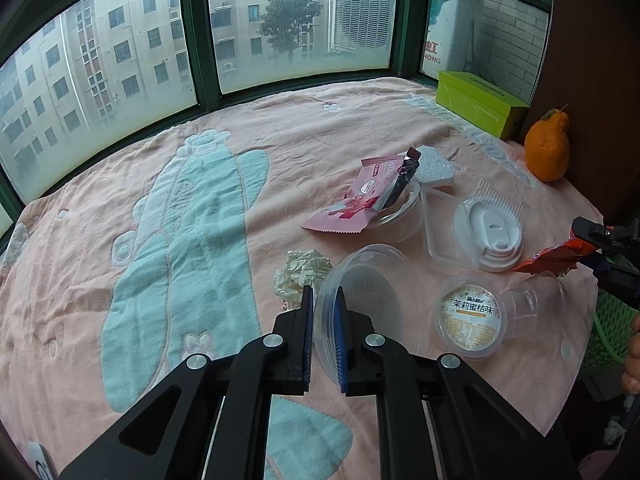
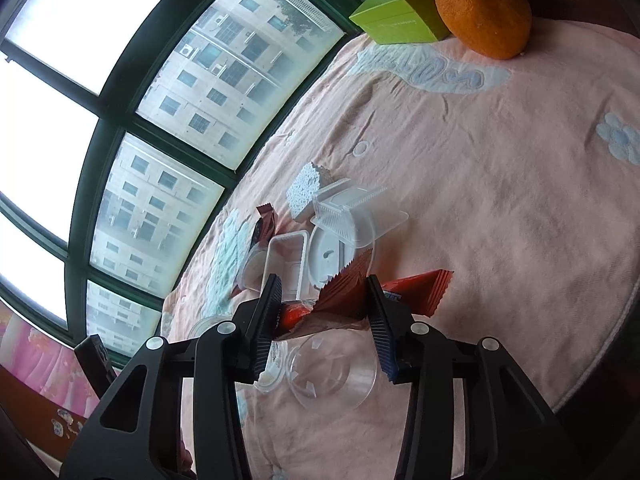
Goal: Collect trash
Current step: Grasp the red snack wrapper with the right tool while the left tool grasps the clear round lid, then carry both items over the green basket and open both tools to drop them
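Note:
My left gripper (image 1: 323, 300) is shut on the rim of a clear plastic bowl lid (image 1: 360, 304), tilted up off the pink towel (image 1: 160, 220). My right gripper (image 2: 323, 286) is shut on a red snack wrapper (image 2: 344, 292); the wrapper also shows in the left wrist view (image 1: 548, 258) at the right edge. Loose trash lies on the towel: a crumpled tissue (image 1: 302, 276), a pink wrapper (image 1: 356, 200) in a clear bowl, a white cup lid (image 1: 490, 236) in a clear tray, a labelled jelly cup (image 1: 470, 322), a foam piece (image 1: 434, 166) and a clear cup (image 2: 332, 372).
An orange fruit (image 1: 546, 150) and a green box (image 1: 480, 102) stand at the far right by the wall. A green mesh basket (image 1: 608, 332) sits off the table's right edge. Windows run along the far side.

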`<action>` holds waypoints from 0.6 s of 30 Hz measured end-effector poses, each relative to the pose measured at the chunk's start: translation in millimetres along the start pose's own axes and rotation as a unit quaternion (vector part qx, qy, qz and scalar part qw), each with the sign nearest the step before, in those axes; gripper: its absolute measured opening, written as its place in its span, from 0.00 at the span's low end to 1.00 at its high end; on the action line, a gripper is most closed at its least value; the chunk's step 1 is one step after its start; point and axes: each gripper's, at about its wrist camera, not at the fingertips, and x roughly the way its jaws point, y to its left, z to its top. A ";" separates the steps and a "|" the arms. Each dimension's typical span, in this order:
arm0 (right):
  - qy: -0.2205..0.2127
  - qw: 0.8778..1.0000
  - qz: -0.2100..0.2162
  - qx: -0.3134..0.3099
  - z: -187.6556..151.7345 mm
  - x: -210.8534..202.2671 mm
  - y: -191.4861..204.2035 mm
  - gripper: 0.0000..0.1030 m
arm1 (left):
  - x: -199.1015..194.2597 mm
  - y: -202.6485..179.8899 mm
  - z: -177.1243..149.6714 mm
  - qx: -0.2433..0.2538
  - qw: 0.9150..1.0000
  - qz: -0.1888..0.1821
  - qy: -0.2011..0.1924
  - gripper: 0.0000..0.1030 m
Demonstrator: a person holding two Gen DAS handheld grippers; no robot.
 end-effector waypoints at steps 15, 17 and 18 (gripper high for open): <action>-0.063 0.998 0.014 -0.006 7.9 -70.5 7.5 0.38 | -66.1 -19.5 19.1 0.000 0.997 -0.064 -0.049 0.09; -0.073 0.997 0.015 -0.001 8.3 -79.4 3.2 0.38 | -68.1 -29.4 23.0 0.004 0.995 -0.082 -0.051 0.09; -0.078 0.997 0.012 0.001 9.0 -84.0 1.5 0.38 | -68.8 -35.0 24.5 0.004 0.994 -0.092 -0.051 0.09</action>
